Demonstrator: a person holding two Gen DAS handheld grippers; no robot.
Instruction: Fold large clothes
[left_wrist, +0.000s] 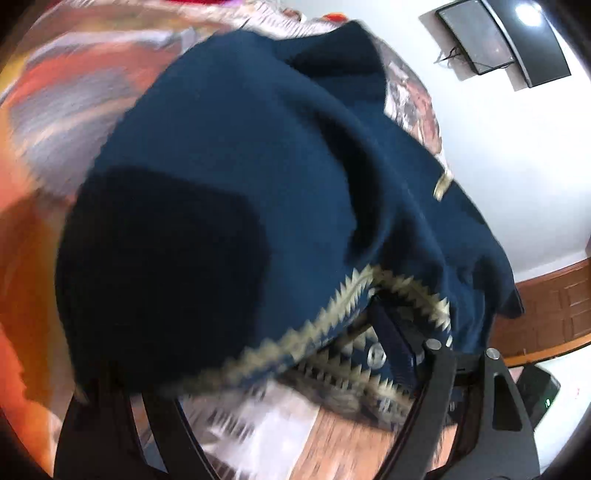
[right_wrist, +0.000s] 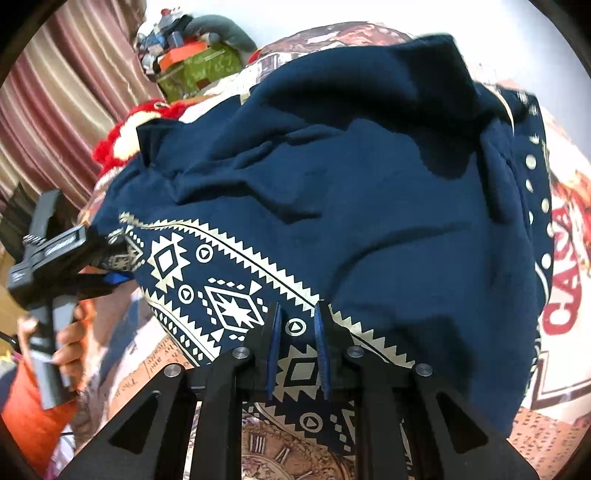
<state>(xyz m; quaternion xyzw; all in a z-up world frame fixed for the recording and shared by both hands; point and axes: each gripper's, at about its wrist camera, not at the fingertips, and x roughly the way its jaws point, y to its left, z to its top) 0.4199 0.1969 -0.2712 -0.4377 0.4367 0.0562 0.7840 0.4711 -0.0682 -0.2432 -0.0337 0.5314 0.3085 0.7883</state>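
A navy garment (right_wrist: 369, 221) with a cream geometric hem band lies bunched on a printed bed cover (right_wrist: 561, 295). My right gripper (right_wrist: 298, 332) is shut on the patterned hem at the near edge, with the band pinched between its blue pads. At the garment's left corner is my left gripper (right_wrist: 107, 258), held by a person's hand (right_wrist: 70, 347). The left wrist view is blurred. There the garment (left_wrist: 258, 147) drapes over my left gripper (left_wrist: 251, 343). Its jaws stand wide apart, one blue-padded finger (left_wrist: 391, 332) shows beside the zigzag trim, and the other is hidden under cloth.
A red knitted item (right_wrist: 122, 133) and a green box (right_wrist: 199, 70) with clutter on it sit at the far side of the bed. A striped curtain (right_wrist: 55, 92) hangs on the left. A wall-mounted screen (left_wrist: 480, 37) and wooden panelling (left_wrist: 554, 306) are on the right.
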